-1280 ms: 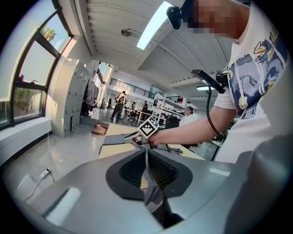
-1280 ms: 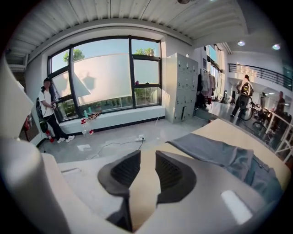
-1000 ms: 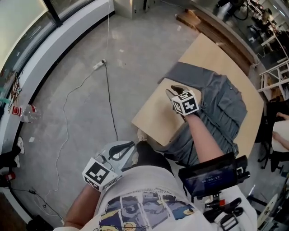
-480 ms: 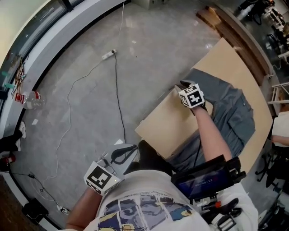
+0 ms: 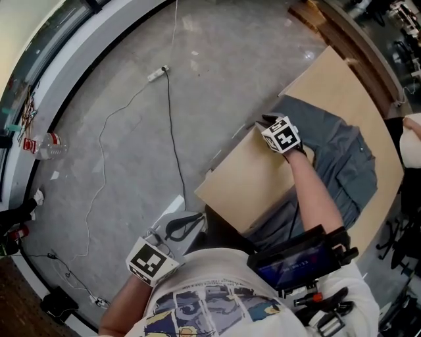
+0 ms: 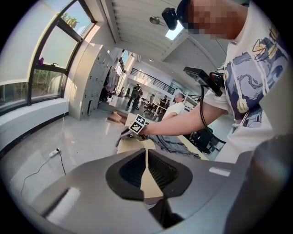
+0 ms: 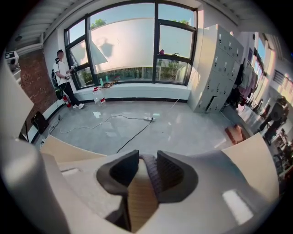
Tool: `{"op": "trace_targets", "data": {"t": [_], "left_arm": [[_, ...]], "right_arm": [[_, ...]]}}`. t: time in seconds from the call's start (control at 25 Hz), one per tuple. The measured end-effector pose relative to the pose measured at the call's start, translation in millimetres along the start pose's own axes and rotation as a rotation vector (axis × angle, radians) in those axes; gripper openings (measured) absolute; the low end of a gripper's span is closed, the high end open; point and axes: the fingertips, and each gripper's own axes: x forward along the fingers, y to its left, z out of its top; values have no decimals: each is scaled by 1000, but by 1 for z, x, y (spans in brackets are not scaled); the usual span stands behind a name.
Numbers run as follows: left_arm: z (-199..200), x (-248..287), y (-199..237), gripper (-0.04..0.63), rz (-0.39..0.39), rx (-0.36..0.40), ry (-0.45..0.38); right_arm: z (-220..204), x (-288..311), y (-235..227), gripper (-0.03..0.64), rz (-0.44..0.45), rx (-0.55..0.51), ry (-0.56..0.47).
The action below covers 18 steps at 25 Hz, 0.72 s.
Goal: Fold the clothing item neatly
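A grey garment [image 5: 339, 155] lies spread on the light wooden table [image 5: 247, 181]. My right gripper [image 5: 266, 123] is at the garment's left edge, by the table's edge, pointing steeply down. In the right gripper view a fold of grey fabric [image 7: 152, 177] runs between the pads of the right gripper [image 7: 147, 161], which is shut on it. My left gripper [image 5: 182, 226] hangs off the table beside my body, over the floor. In the left gripper view the left gripper [image 6: 146, 159] is shut with nothing in it, and the right gripper [image 6: 124, 134] shows farther off above the garment [image 6: 176, 145].
A power strip [image 5: 158, 73] with a long cable lies on the grey floor. A bottle [image 5: 45, 146] stands by the curved window sill. Wooden planks [image 5: 314, 16] lie beyond the table. Another person [image 7: 62, 73] stands at the far window, near tall lockers [image 7: 220, 64].
My right gripper has sunk and moved out toward the garment's left edge at the table's side. My left gripper has drifted a little lower and stays shut.
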Motion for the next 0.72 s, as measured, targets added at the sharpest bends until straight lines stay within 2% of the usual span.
{"op": "trace_targets", "data": {"t": [0.16,0.32,0.52,0.72], "left_arm": [[1,3,3,20,5,-12,20],[3,4,3,20,-12,-6,13],[0,1,3,20,-21,15,12],[3,1,1,20,-24,22,41]], "right_arm": [[1,-1,4,90,13,10,-11],[0,-2,4,28,-15,44,-29],[2,-9,-4,21,-66,96,-60],[8,-31,-18,20,-100,187,-134]]}}
